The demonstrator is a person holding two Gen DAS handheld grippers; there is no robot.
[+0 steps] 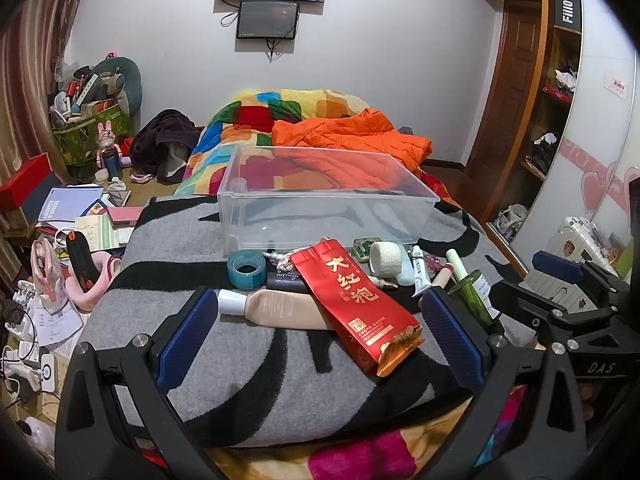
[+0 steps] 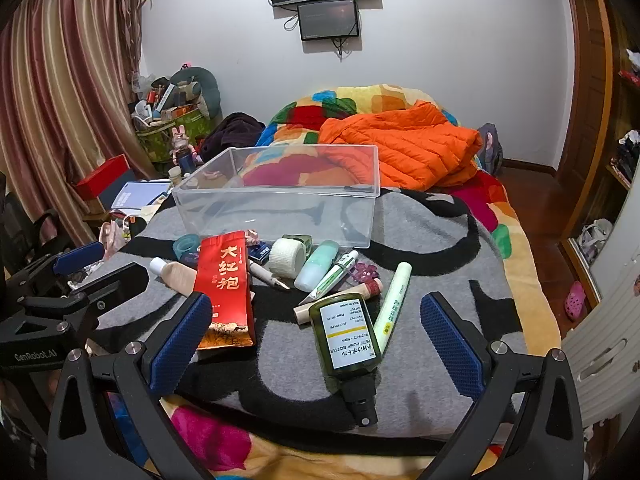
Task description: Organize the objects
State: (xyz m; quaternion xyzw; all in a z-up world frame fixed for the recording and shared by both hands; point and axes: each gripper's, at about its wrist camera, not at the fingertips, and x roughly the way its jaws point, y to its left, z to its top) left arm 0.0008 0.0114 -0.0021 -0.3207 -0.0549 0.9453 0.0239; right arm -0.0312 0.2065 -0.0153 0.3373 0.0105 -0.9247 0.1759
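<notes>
Both tools spread wide, holding nothing: left tool (image 1: 320, 322), right tool (image 2: 316, 330). Risk: dark green plastic pump bottle (image 2: 347, 344) rolling off grey blanket (image 2: 432, 360) if nudged.

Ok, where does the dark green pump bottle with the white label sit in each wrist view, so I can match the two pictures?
Left wrist: dark green pump bottle at right, lying just beyond the left gripper's right-hand blue finger.
Right wrist: the bottle lies centre-low, pump pointing toward the camera, between the open blue fingers.
Shared landmark: the red foil tea packet, left of the bottle in both views.
</notes>
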